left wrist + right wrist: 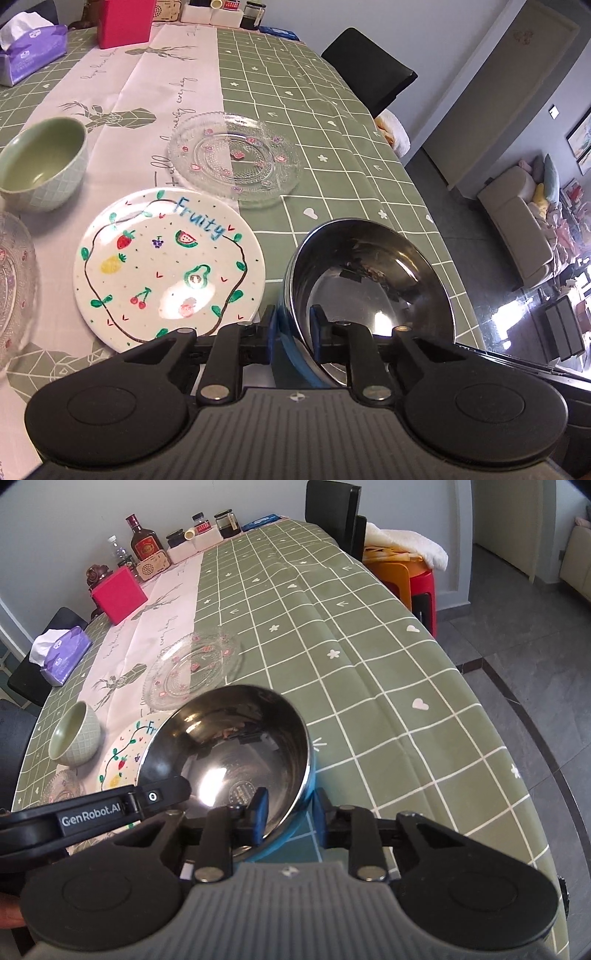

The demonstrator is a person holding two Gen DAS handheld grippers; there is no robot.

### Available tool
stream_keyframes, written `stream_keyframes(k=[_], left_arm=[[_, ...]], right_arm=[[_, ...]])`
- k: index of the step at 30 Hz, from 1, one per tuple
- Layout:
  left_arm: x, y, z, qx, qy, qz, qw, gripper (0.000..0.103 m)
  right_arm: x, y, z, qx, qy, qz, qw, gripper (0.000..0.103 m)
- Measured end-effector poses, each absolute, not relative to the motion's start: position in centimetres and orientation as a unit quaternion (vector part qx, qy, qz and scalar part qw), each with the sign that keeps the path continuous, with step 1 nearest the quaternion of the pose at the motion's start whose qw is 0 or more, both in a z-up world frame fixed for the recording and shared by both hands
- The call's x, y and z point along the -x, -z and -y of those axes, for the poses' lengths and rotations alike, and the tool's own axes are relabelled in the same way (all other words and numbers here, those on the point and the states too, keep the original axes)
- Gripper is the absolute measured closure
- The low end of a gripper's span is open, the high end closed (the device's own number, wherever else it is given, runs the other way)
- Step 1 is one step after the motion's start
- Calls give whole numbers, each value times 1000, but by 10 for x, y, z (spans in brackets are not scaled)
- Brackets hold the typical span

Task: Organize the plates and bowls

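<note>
steel bowl (369,288) tilted, table edge | fruit plate (168,266) flat beside

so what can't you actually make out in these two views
- Second glass plate: left wrist view, cut off by the left edge and blurred.
- Fruity plate: right wrist view, mostly hidden behind the steel bowl and the left gripper.
- Bottle labels: right wrist view, too small to read.
- Steel bowl's underside: hidden in both views.

Painted plate (168,267): the word "Fruity" in blue brush lettering along its upper rim.
Left gripper (162,794): white lettering "GenRobot.AI" on the side of its black body.
Table runner (162,85): grey cursive script, ending in "every day"; the other words are unclear.
</note>
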State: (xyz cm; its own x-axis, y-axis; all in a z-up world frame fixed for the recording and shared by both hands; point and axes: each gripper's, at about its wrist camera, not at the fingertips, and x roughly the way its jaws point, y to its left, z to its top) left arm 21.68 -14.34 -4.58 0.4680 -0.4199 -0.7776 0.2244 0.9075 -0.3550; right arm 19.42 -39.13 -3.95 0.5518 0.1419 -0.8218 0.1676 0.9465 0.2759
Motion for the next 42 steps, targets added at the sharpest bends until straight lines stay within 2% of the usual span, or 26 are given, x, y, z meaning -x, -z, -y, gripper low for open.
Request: stream_keyframes(k=[11, 27, 42], left_arm=[[-191, 35, 136, 93, 168, -487, 852, 88], [-128, 21, 116, 102, 172, -495, 845, 88], [-98, 33, 121, 92, 183, -537, 818, 86]], right_arm=[[-172, 28, 385, -155, -6, -478, 865, 85], [-114, 6, 384, -134, -54, -458, 877, 87], [-89, 19, 396, -141, -67, -477, 865, 91]])
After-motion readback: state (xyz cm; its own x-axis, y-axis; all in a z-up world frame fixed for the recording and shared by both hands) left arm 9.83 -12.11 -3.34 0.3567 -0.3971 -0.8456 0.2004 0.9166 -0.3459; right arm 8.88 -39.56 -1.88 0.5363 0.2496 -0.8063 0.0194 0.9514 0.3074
